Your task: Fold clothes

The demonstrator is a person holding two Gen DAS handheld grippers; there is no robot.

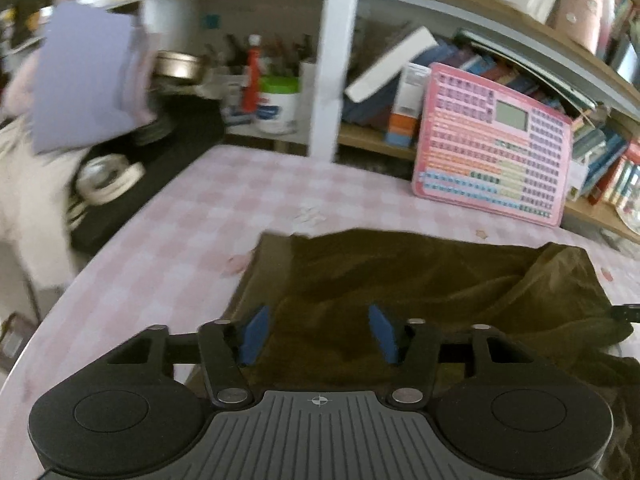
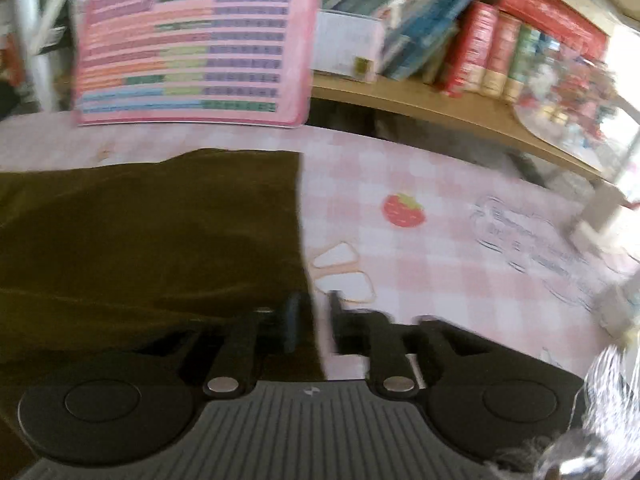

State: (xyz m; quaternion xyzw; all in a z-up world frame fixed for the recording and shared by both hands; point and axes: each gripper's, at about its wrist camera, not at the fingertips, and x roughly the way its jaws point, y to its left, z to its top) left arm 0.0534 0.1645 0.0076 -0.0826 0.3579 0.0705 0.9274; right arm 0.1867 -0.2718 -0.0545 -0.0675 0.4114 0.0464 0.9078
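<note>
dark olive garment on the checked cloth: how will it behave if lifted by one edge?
The dark olive garment is probably floppy: it lies creased, one corner bunched up. Likely light, since it rests flat and thin on the pink checked tablecloth. Lifted by one edge, it would probably drape and drag rather than hold shape.

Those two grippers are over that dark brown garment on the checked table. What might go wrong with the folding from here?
The left gripper stands open over the dark garment with nothing pinched, so closing there may catch only a wrinkle. The right gripper straddles the garment's right edge; a shallow bite could slip off. The pink chart leans close behind, and a lifted fold might knock it.
</note>
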